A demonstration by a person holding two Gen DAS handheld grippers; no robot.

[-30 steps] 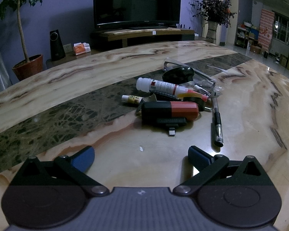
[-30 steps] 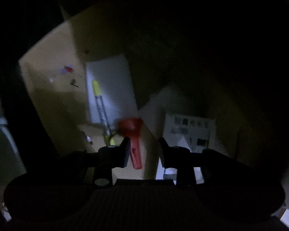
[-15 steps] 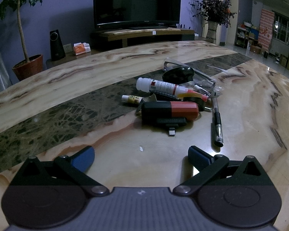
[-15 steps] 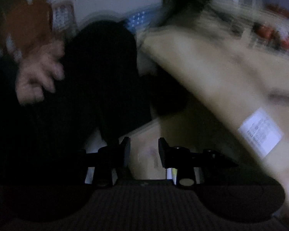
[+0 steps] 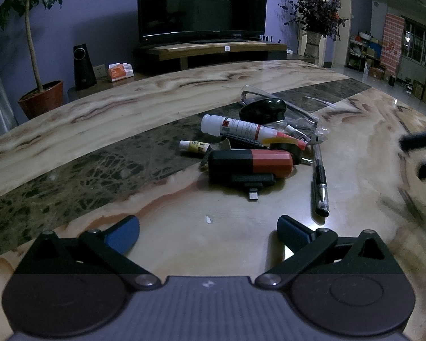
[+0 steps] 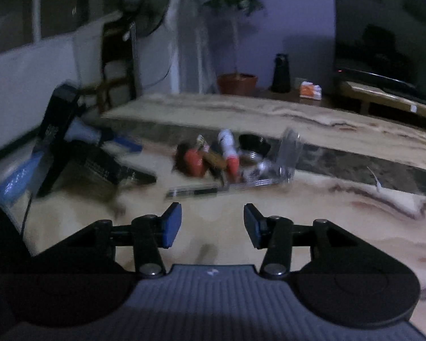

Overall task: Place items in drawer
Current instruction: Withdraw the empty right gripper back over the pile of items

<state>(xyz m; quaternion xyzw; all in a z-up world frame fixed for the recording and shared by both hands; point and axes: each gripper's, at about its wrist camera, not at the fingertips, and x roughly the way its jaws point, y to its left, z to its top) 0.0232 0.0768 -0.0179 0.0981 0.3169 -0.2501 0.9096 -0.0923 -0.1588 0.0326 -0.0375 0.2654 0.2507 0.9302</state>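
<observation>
Jaws of the left gripper (image 5: 208,231) stand spread wide over bare desk (image 5: 105,119), nothing between the blue pads. Jaws of the right gripper (image 6: 212,225) are also apart and empty; they have just been opening, and that view is blurred.

Ahead of the left gripper lies a small heap of items on the marble desk. Nearest is a black-and-red block (image 5: 250,162), with a flat black piece (image 5: 252,180) under its front edge that ends in a small metal plug. A black pen (image 5: 320,181) lies just right of the block, its tip toward the camera. Behind the block a white bottle (image 5: 233,126) with a red nozzle lies on its side across the heap, and a small white tube (image 5: 193,146) sits to its left. A black rounded lid (image 5: 262,110) rests farther back, touching a clear plastic case (image 5: 281,108).

From the right wrist the same heap shows side-on: the bottle (image 6: 227,149), the clear case (image 6: 286,156) standing open, the pen (image 6: 196,191) in front. The left gripper (image 6: 127,142) shows as a dark blurred shape at the left of that heap.

No drawer shows in either view.

Beyond the desk stand a television (image 5: 201,2), a potted tree (image 5: 39,96), a dark speaker (image 5: 83,66) and a vase of dried flowers (image 5: 312,20).
</observation>
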